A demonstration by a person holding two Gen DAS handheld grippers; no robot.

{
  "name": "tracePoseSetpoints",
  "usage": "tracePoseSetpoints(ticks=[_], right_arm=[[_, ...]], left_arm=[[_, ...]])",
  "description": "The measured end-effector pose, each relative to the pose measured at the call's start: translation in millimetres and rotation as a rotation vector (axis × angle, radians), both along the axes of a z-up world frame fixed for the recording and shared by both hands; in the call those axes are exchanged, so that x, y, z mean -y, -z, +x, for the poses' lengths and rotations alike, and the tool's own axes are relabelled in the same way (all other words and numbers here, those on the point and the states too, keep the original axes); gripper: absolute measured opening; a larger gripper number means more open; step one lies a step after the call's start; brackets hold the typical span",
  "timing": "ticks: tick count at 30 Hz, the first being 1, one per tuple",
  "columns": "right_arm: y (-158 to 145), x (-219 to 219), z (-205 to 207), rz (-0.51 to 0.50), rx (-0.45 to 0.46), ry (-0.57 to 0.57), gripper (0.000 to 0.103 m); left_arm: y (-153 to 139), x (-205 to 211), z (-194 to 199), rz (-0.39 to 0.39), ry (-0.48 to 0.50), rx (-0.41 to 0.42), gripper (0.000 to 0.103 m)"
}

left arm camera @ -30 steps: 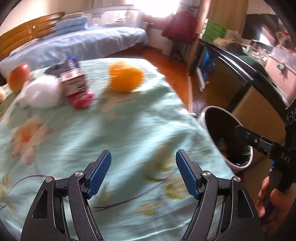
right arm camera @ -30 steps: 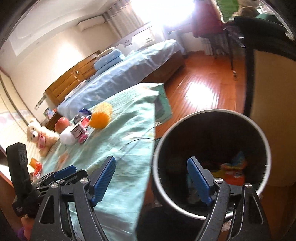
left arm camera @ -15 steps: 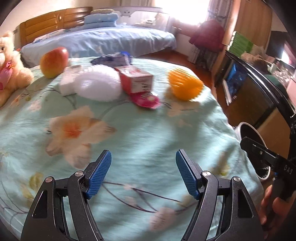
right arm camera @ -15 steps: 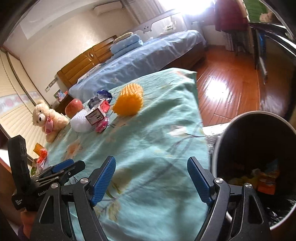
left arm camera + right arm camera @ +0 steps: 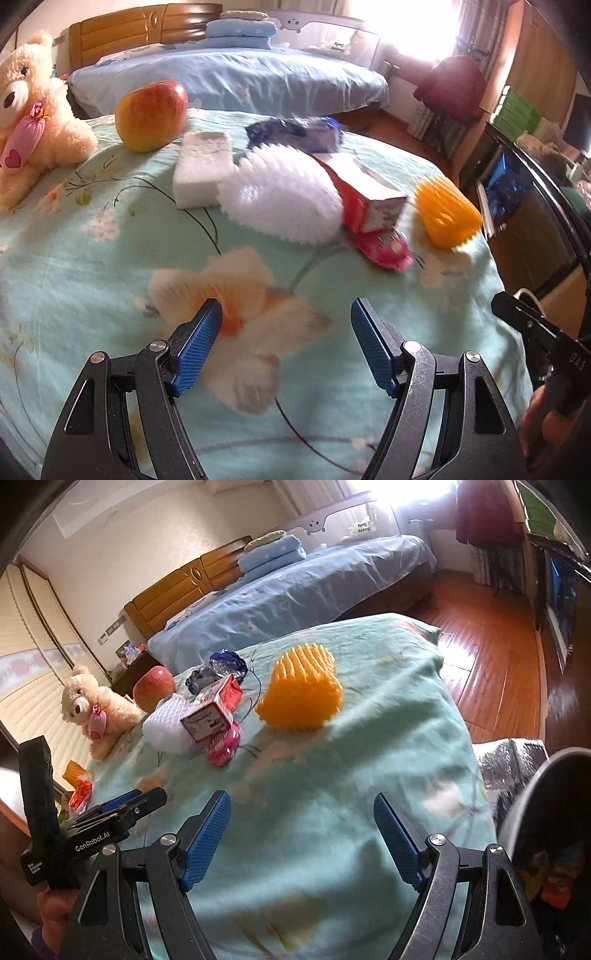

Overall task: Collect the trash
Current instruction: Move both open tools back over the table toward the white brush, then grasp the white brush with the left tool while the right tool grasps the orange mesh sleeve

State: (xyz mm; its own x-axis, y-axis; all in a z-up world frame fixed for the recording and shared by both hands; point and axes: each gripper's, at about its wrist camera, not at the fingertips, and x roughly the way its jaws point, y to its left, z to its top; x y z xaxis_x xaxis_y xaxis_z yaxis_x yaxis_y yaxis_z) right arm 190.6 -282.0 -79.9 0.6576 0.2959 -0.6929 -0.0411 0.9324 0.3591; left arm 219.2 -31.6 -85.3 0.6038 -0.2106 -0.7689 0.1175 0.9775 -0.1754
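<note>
both tools empty here, jaws spread wide on each. left tool [image 5: 286, 347] hovers over the floral bedspread [image 5: 110, 295] and looks straight at the pile; right tool [image 5: 302, 840] is off to the side, with the trash bin [image 5: 532, 812] at its right, down beside the bed.

the litter sits in a cluster mid-bed: white foam fruit net [image 5: 284, 203], a red and white carton [image 5: 364, 195] leaning against it, a pink wrapper [image 5: 384, 247] tucked under the carton's near end, a blue crinkled wrapper [image 5: 295, 131] behind. the white foam block [image 5: 203, 170] touches the net's left side. the orange foam fruit net [image 5: 301, 690] lies a little apart on the right, nearest the bin.

handling, as i judge it: the nets are featherlight and squashy, so i pinch across the middle and let them collapse. the carton looks empty and stiff enough; take it across its narrow faces, gently, or it crumples and skids. the wrappers are thin and slick on soft cloth, so i come in low and catch a raised fold.

the apple [image 5: 151, 116] and teddy bear [image 5: 33, 110] at the back left are not trash, i reckon; leave them.

my pick: right tool on the orange net, a short carry to the bin.
</note>
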Motion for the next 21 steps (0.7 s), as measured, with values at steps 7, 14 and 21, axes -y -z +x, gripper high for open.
tracePoseSetpoints(ticks=[7,14,21], right_arm=[[3,3,34,0.007,-0.004,0.017,0.081],[2,1,64,-0.001,0.001,0.027,0.081],[4,-3,68,-0.045,-0.006,0.032,0.031]], left_arm=[[-2,-24,37,-0.015,-0.065,0.019,0.074],[0,-32,61,-0.043,-0.051,0.031,0.073],[2,-20,63,-0.052,0.037,0.040,0.020]])
